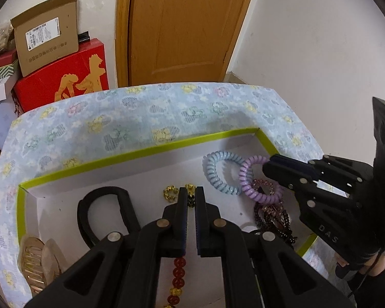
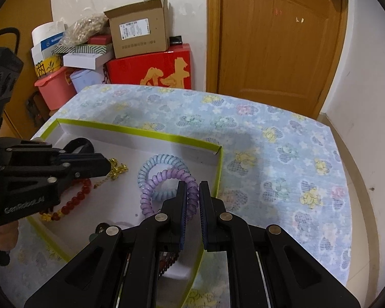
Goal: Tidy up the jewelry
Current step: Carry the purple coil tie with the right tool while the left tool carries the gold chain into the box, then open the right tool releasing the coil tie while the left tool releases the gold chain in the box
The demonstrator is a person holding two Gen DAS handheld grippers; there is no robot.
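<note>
A white box with a green rim (image 1: 131, 152) (image 2: 131, 129) sits on the flowered tablecloth. In it lie a blue coil hair tie (image 1: 222, 173) (image 2: 151, 165), a purple coil hair tie (image 1: 249, 182) (image 2: 151, 192), a gold chain (image 1: 170, 193) (image 2: 116, 170), a red bead bracelet (image 1: 178, 273) (image 2: 74, 201), a dark beaded piece (image 1: 272, 213) and a black band (image 1: 102, 213). My left gripper (image 1: 191, 196) (image 2: 107, 165) is nearly shut over the gold chain. My right gripper (image 2: 192, 192) (image 1: 268, 163) has its jaws close on the purple hair tie's rim.
A tan hair claw (image 1: 36, 261) lies at the box's left corner. Cardboard and red boxes (image 2: 146, 51) are stacked behind the table by a wooden door (image 2: 277, 41). The tablecloth (image 2: 282, 159) spreads right of the box.
</note>
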